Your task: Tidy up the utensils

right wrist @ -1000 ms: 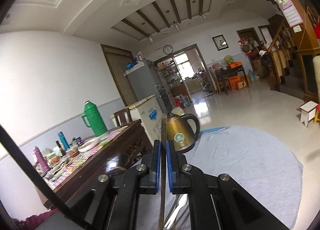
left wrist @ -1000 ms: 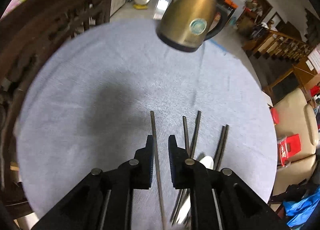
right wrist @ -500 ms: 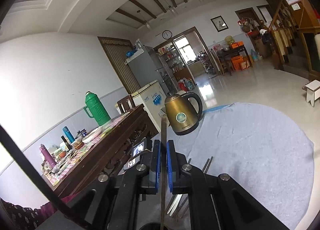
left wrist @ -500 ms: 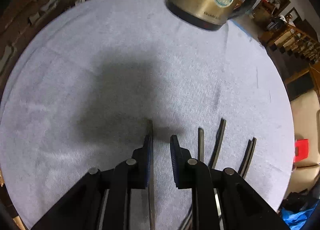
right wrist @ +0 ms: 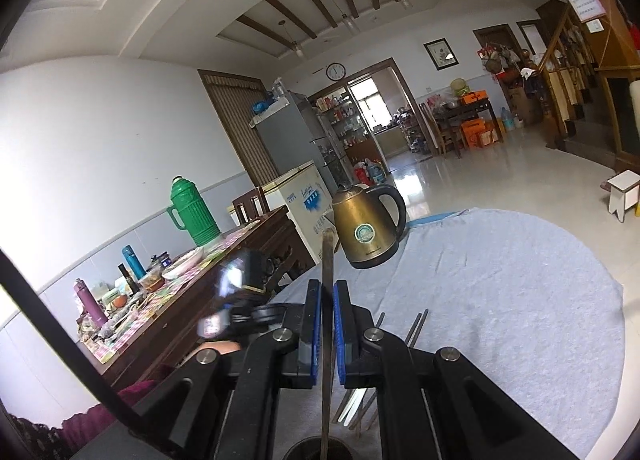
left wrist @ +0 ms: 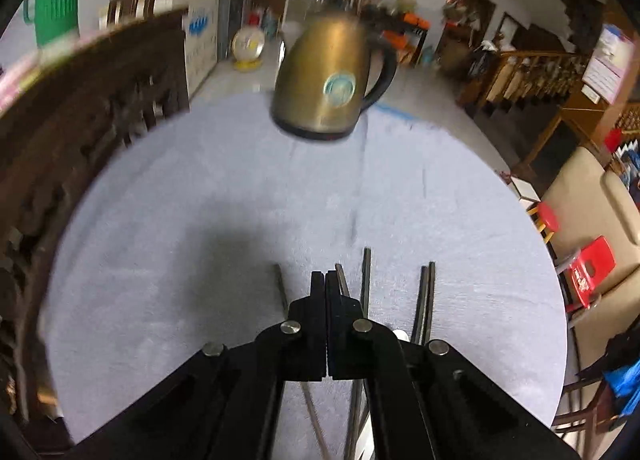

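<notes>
While the left gripper (left wrist: pixel 325 278) had just been closing to fully shut on nothing above the chopsticks (left wrist: pixel 425 300) lying on the cloth-covered table (left wrist: pixel 200 200), the right gripper (right wrist: pixel 328 292) pinched one upright chopstick (right wrist: pixel 328 260); a brass kettle (left wrist: pixel 330 80) stood beyond.

We see a brass-coloured electric kettle (right wrist: pixel 366 231) standing at the far edge of the round table's pale blue cloth (right wrist: pixel 520 284). Beside the table runs a dark carved wooden sideboard (right wrist: pixel 224 284), crowded with a green thermos (right wrist: pixel 191 212), bottles and dishes. On the far wall we spot a clock (right wrist: pixel 335 71).
</notes>
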{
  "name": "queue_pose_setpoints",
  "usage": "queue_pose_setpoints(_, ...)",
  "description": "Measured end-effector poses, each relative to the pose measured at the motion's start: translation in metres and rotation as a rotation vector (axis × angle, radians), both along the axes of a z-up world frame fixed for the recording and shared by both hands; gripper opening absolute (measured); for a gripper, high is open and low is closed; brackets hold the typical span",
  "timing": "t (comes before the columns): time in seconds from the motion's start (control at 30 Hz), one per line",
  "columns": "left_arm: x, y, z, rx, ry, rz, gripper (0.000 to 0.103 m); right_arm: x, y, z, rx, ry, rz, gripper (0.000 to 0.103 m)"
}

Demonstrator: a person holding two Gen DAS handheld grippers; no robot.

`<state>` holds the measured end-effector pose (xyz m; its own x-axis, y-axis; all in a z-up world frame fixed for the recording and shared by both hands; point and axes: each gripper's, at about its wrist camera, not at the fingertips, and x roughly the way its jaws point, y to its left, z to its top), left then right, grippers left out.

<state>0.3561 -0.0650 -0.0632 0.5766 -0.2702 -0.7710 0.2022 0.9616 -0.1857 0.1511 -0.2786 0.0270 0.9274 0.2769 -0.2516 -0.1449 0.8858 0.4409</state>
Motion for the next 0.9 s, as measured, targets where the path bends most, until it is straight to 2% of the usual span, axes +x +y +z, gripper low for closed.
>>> queue_pose_setpoints(0.07, 0.006, 0.007, -0.001, -0.04, 0.052, 0.005, 0.0, -0.002, 0.005, 0.0, 0.004, 0.002, 0.003, 0.006)
queue_pose_setpoints(0.13, 0.023, 0.018, -0.017, -0.085, 0.154, 0.014, 0.006, -0.004, 0.01, 0.0, -0.003, -0.001, 0.003, 0.006)
queue_pose_setpoints(0.2, 0.039, 0.022, -0.041, -0.071, 0.242, 0.054, 0.031, -0.005, 0.012, -0.002, -0.01, 0.004, 0.005, 0.006)
queue_pose_setpoints(0.27, 0.052, 0.022, -0.062, -0.059, 0.297, 0.081, 0.033, -0.003, 0.01, -0.005, -0.015, 0.014, 0.0, 0.006)
queue_pose_setpoints(0.33, 0.069, 0.019, -0.08, -0.079, 0.345, 0.102, 0.033, 0.002, 0.005, -0.008, -0.003, 0.027, -0.003, 0.006)
queue_pose_setpoints(0.43, 0.089, 0.012, -0.095, -0.081, 0.396, 0.121, 0.033, 0.01, -0.001, -0.015, 0.005, 0.052, -0.009, 0.006)
queue_pose_setpoints(0.57, 0.1, -0.002, -0.117, -0.007, 0.438, 0.124, 0.032, 0.02, -0.011, -0.022, 0.022, 0.076, -0.007, 0.006)
queue_pose_setpoints(0.6, 0.1, -0.003, -0.114, -0.001, 0.396, 0.13, 0.032, 0.022, -0.014, -0.024, 0.033, 0.081, -0.003, 0.007)
queue_pose_setpoints(0.63, 0.1, -0.005, -0.117, 0.01, 0.406, 0.118, 0.032, 0.023, -0.016, -0.026, 0.042, 0.085, 0.001, 0.006)
queue_pose_setpoints(0.67, 0.099, -0.005, -0.117, 0.025, 0.375, 0.111, 0.023, 0.024, -0.017, -0.027, 0.046, 0.087, 0.001, 0.007)
queue_pose_setpoints(0.7, 0.098, -0.005, -0.119, 0.054, 0.368, 0.111, 0.007, 0.024, -0.018, -0.028, 0.048, 0.087, 0.003, 0.006)
queue_pose_setpoints(0.73, 0.097, -0.005, -0.12, 0.077, 0.359, 0.113, 0.005, 0.025, -0.018, -0.029, 0.052, 0.089, 0.007, 0.006)
queue_pose_setpoints(0.9, 0.075, 0.007, -0.111, 0.065, 0.298, 0.103, 0.005, 0.02, -0.013, -0.029, 0.039, 0.087, 0.014, 0.006)
